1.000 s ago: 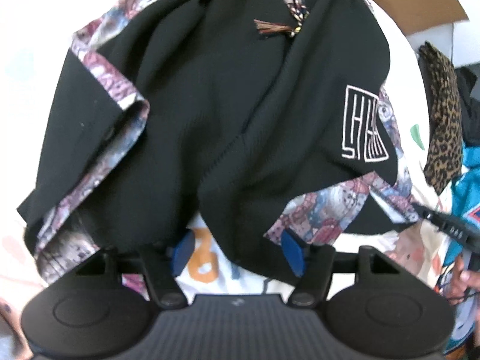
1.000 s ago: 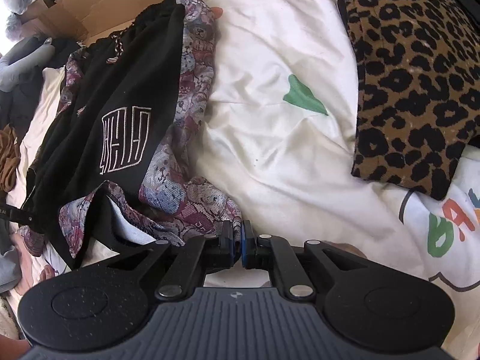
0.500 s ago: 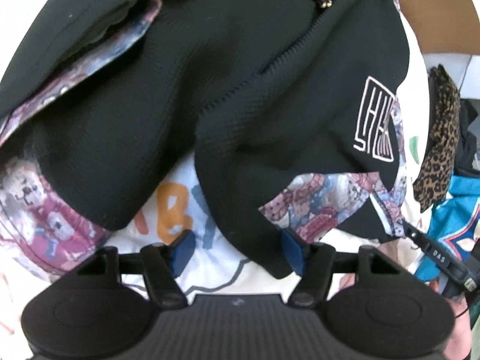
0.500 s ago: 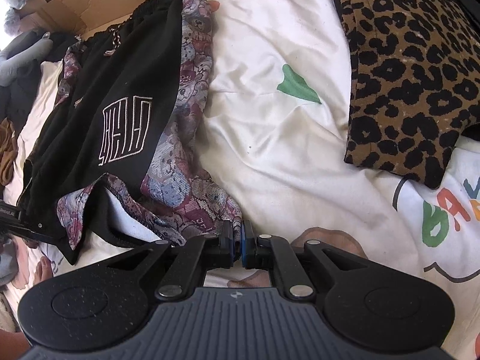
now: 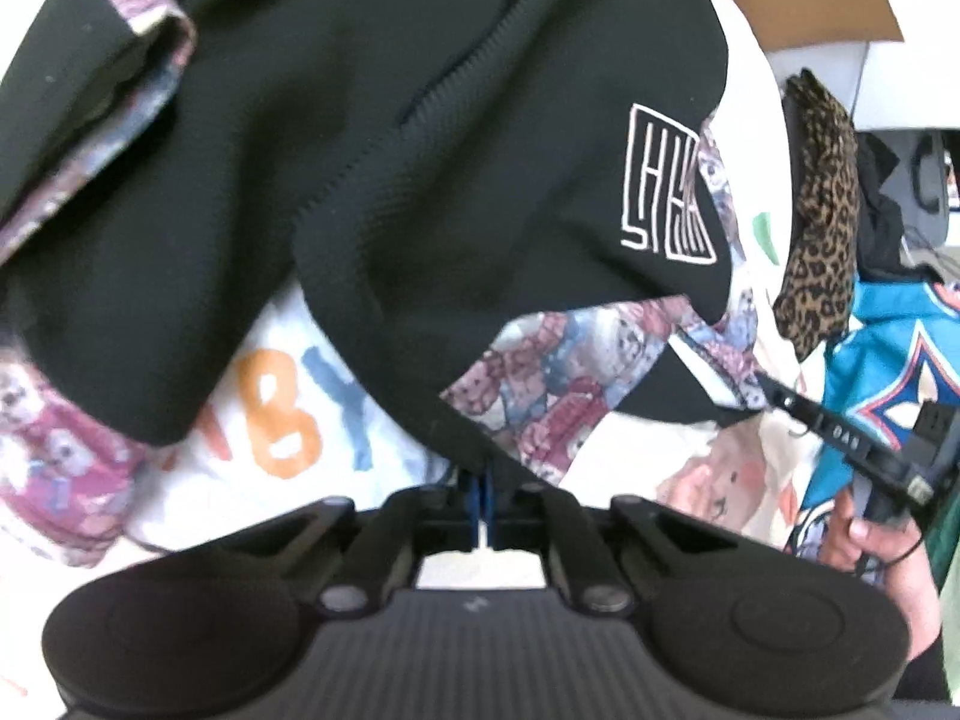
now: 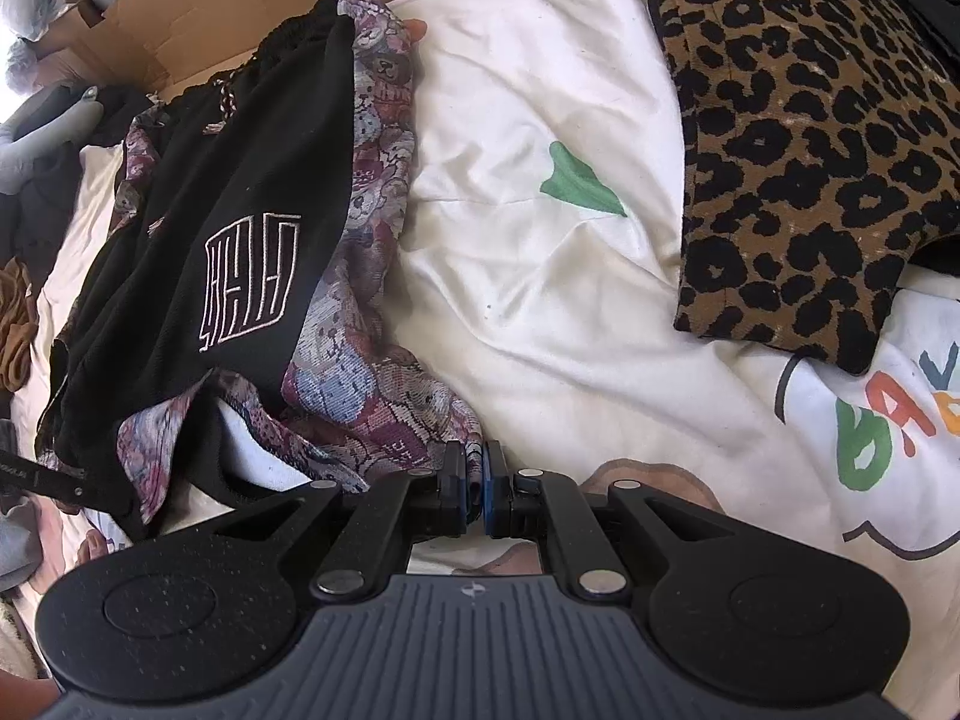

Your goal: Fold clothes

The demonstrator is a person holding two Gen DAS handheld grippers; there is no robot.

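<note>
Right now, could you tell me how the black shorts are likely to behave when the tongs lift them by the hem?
The black shorts look floppy: the cloth creases and drapes. The unheld leg will probably sag. The left tongs have just closed on the hem, so it likely holds.

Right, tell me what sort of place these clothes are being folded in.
Most likely a bedroom at home, with the folding done on a bed. The black garment lies on a soft, rumpled white printed cover, a leopard-print cushion sits beside it, and flattened cardboard lies behind it.
</note>
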